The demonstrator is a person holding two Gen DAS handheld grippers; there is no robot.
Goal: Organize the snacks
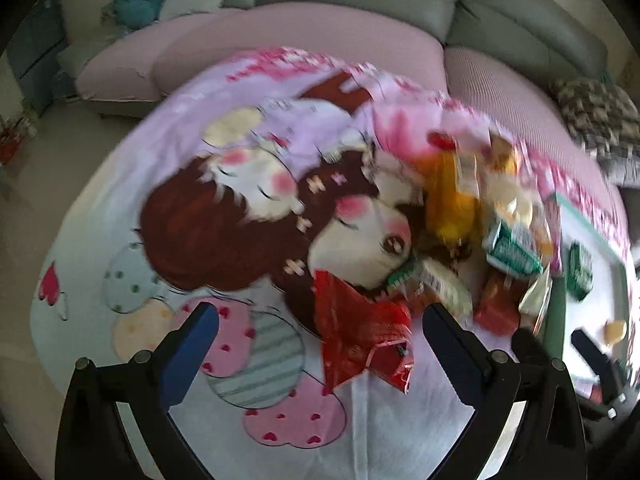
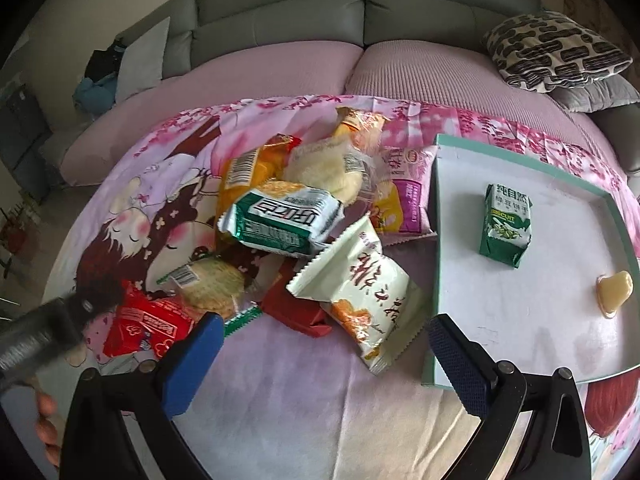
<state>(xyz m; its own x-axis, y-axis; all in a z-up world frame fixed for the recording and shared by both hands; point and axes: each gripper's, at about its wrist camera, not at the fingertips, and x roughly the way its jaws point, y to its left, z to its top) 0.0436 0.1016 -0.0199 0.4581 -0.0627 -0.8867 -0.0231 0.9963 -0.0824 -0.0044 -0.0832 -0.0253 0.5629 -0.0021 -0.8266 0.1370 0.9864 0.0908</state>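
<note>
A heap of snack packets lies on a cartoon-printed cloth [image 2: 280,400]: a green-and-white biscuit pack [image 2: 284,216], a cream packet [image 2: 360,292], an orange bag [image 2: 248,172], a round rice cracker [image 2: 212,288] and a red packet [image 2: 148,328]. A teal-rimmed tray [image 2: 438,240] on the right holds a small green biscuit pack [image 2: 506,224] and a yellow jelly [image 2: 614,288]. My right gripper [image 2: 324,328] is open, just in front of the cream packet. My left gripper [image 1: 320,312] is open around the crumpled red packet [image 1: 360,336], which sits between the fingers. The left view is blurred.
A grey sofa [image 2: 360,12] with pink seat covers runs behind the cloth. A patterned cushion [image 2: 556,52] rests at the right end. The other gripper's blurred body [image 2: 44,336] and a hand's fingers [image 2: 46,420] show at the left edge of the right wrist view.
</note>
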